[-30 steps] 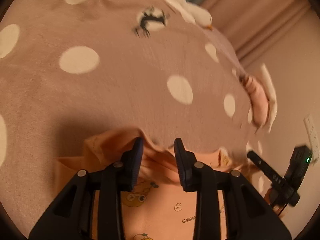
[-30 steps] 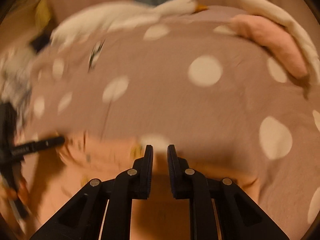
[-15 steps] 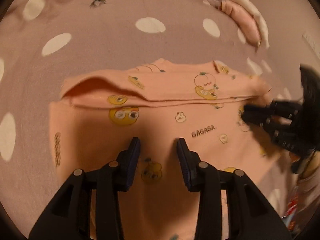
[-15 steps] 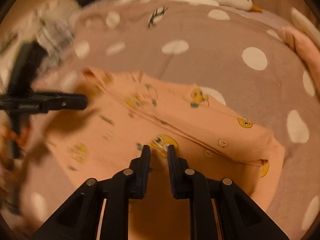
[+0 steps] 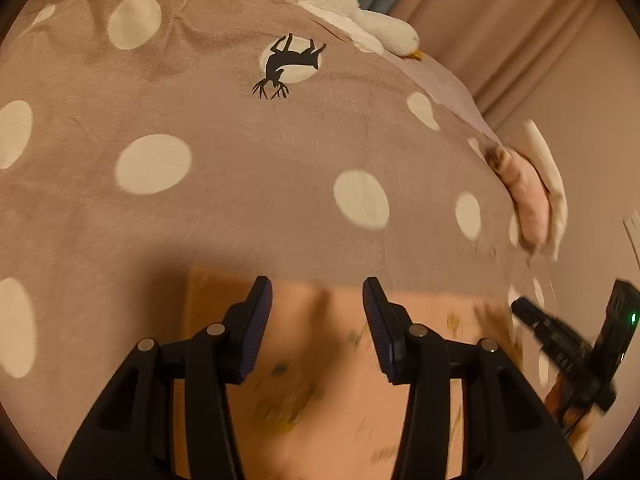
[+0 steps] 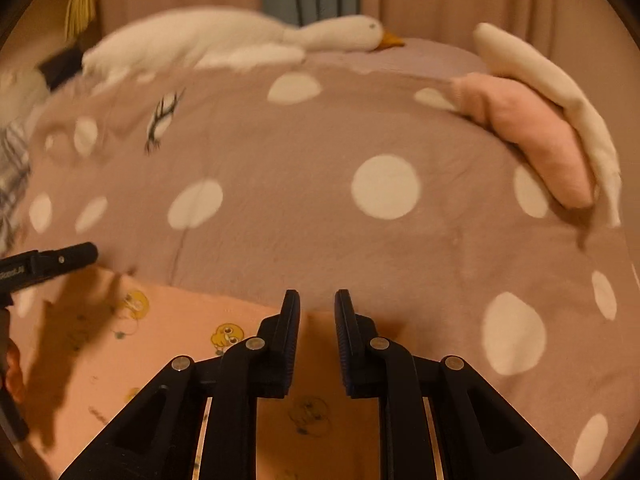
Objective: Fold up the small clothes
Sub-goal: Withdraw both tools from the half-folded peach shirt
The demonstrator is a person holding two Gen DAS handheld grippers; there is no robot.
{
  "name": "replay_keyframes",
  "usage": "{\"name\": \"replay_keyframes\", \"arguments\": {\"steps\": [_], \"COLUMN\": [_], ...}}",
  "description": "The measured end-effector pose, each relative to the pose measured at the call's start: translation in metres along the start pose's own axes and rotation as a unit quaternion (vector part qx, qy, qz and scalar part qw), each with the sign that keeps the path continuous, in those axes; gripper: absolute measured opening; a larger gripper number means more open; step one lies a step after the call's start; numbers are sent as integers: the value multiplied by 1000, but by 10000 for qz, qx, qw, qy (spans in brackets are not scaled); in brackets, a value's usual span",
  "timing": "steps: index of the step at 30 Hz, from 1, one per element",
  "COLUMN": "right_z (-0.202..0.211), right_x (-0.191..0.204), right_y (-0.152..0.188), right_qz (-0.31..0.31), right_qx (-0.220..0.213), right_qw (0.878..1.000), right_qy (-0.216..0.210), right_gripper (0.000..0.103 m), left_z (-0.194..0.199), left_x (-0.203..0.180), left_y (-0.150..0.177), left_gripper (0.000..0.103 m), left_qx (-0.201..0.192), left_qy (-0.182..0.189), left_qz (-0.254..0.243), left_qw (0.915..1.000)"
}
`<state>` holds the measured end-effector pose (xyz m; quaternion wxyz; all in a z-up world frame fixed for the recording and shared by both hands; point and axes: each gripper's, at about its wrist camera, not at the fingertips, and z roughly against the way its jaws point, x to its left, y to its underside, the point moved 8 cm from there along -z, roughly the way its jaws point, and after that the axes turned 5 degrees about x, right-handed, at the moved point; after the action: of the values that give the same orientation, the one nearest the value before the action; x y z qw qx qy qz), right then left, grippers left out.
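Note:
A small orange garment (image 5: 320,360) printed with yellow cartoon figures lies flat on the dotted blanket (image 5: 240,200). My left gripper (image 5: 318,284) hovers over the garment's far edge. Its jaws are opening and nothing is between the pads. In the right wrist view the same garment (image 6: 160,340) fills the lower left. My right gripper (image 6: 317,296) stands at its far right edge with a narrow, empty gap between the jaws. The left gripper's tip (image 6: 80,254) shows near the garment's far left corner. The right gripper (image 5: 524,308) shows at the right edge of the left wrist view.
A white goose plush (image 6: 240,40) lies along the back of the bed. Folded pink and cream clothes (image 6: 532,140) sit at the right edge. A plaid cloth (image 6: 10,168) lies at the far left. Curtains hang behind.
A second ago the left pads held a bunch of the orange cloth; they have let go and spread wider. Both grippers drew back over the folded garment, then came forward to its far edge.

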<state>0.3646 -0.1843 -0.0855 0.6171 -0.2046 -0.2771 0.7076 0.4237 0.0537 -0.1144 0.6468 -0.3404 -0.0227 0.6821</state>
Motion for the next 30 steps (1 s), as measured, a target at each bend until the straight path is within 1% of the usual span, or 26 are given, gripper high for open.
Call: {"name": "replay_keyframes", "arguments": {"steps": [3,4,5,6,7,8,9,10,12,13,15,18,20,22,23,24,25,26,27,29,30], "right_z": [25,36,45,58,66,75,79,85,92,92,88,82,77,80,79,80,77,76,75,78,83], "right_x": [-10,-14,-18,-21,-24,-28,-32,-36,-38,-37,-36,-33,-30,-24,-19,-16,-13,-12,-13,-17,-20], "right_y": [23,34,42,58,68,80,85,96,111,119,129,142,149,159,160,161,161,161,160,158,158], "right_qz": [-39,-84,-143,-220,-287,-378,-462,-568,-659,-676,-630,-629,-664,-679,-594,-502,-349,-304,-343,-459,-561], "right_qx": [64,100,142,197,203,196,192,178,188,250,381,487,532,576,566,549,563,561,530,470,401], "right_qw": [9995,9989,9979,9963,9951,9940,9932,9917,9894,9888,9903,9907,9908,9896,9900,9914,9933,9940,9936,9920,9900], "right_qy": [-318,-459,-614,-807,-922,-1007,-1054,-1140,-1283,-1304,-1174,-1105,-1049,-1132,-1143,-1079,-948,-887,-942,-1077,-1234], "right_gripper": [17,17,17,21,28,32,40,43,43,43,43,43,42,29,27,22,14,12,10,9,8], "left_z": [24,30,42,48,56,64,68,71,73,72,67,59,60,61,62,62,63,63,63,63,63], "left_x": [1,0,1,4,6,5,7,5,1,0,0,4,6,7,8,9,10,11,12,15,16], "left_y": [31,43,61,71,87,104,116,128,151,160,175,183,186,189,190,191,192,192,193,192,192], "left_gripper": [47,47,47,47,47,47,47,47,47,47,47,47,47,46,46,46,46,46,46,45,45], "left_qx": [125,178,224,254,304,321,345,411,536,609,746,815,787,815,817,827,839,848,854,876,888], "left_qy": [101,168,324,390,462,578,616,638,684,689,636,572,577,561,543,535,539,564,596,679,715], "left_qz": [-260,-309,-340,-350,-382,-436,-459,-509,-650,-689,-717,-574,-501,-468,-475,-474,-456,-420,-373,-237,-201], "left_qw": [9995,9992,9986,9983,9977,9969,9964,9958,9941,9934,9926,9934,9940,9940,9940,9940,9940,9939,9939,9936,9933]}}
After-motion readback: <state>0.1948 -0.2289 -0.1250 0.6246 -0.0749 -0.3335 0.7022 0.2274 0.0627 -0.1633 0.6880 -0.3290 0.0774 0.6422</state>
